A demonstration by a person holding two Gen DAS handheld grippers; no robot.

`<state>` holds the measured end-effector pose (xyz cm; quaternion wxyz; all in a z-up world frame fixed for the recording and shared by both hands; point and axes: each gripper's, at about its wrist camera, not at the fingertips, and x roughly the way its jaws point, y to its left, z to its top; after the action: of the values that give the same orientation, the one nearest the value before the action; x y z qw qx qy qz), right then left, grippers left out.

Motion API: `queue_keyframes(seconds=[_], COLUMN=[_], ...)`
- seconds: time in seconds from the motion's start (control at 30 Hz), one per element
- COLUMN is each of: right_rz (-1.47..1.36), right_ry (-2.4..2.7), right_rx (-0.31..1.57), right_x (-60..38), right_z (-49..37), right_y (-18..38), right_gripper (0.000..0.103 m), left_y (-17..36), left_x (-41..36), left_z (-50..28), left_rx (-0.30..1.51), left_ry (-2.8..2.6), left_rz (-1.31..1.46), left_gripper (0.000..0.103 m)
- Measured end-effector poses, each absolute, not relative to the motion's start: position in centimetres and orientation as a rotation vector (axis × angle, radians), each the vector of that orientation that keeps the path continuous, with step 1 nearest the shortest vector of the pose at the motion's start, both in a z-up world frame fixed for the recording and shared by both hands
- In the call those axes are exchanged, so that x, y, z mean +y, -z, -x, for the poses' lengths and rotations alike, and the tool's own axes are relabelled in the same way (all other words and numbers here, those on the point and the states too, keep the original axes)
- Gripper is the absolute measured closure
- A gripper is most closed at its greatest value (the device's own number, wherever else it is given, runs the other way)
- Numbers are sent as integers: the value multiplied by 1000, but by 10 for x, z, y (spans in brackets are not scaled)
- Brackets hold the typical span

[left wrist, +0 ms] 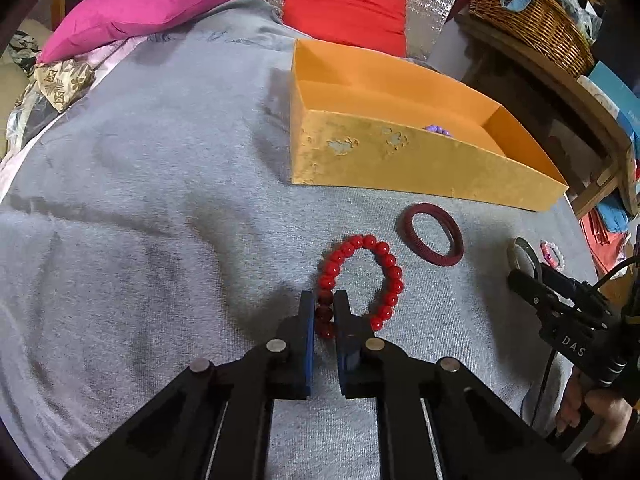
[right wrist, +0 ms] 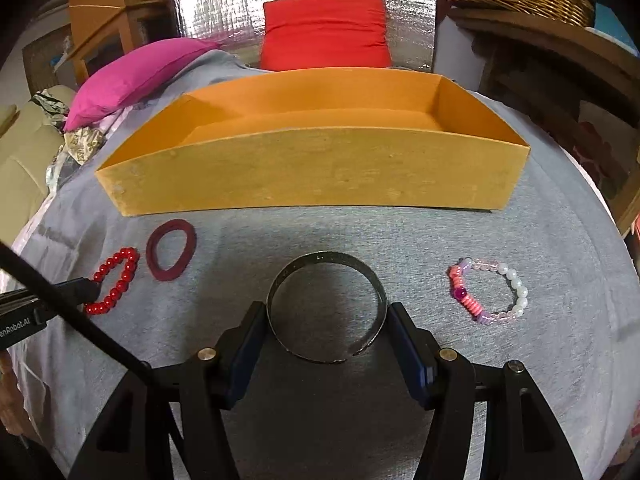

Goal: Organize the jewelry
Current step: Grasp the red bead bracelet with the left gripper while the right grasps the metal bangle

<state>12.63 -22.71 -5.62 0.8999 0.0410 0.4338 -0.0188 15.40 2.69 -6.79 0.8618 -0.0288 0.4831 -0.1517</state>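
My left gripper (left wrist: 325, 309) is shut on the near side of a red bead bracelet (left wrist: 390, 280), which lies on the grey blanket. In the right wrist view the same bracelet (right wrist: 120, 280) sits at the far left. A dark red hair tie (left wrist: 406, 228) lies just beyond it. My right gripper (right wrist: 326, 322) holds a silver bangle (right wrist: 320, 258) across its width, both pads against its sides. A pastel bead bracelet (right wrist: 516, 284) lies to the right of the bangle. Behind them all stands an orange divided box (right wrist: 312, 172) with some purple beads (left wrist: 438, 130) inside.
The grey blanket (left wrist: 140, 200) covers the work surface. A pink pillow (left wrist: 136, 8) and a red pillow (left wrist: 344, 0) lie at the back. A wicker basket (left wrist: 528, 16) sits on a wooden shelf (right wrist: 540, 44) to the right. A hand (left wrist: 592, 416) grips the right tool.
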Motion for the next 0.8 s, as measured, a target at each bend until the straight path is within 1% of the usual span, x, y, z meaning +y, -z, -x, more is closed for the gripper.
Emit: queue_keyframes(seconds=[0.23,0.43,0.6,0.8], right_rz=[-107,-119,-98,-80], right_ry=[1,-38,-68,-83], right_rx=[869,788,731,712], right_x=[-222,-221,-215,-209], right_z=[-120,-109,-99,-95], right_y=[51,36,25,20], right_gripper=[39,39,39,39], left_y=[48,21,4,-13], left_x=[41,48,42,29], left_z=[-145,-136,-129,-117], left_rx=[954,877,827,766], left_ry=[326,346,354,347], left_rz=[85,104,96,62], left_gripper=[93,93,93,93])
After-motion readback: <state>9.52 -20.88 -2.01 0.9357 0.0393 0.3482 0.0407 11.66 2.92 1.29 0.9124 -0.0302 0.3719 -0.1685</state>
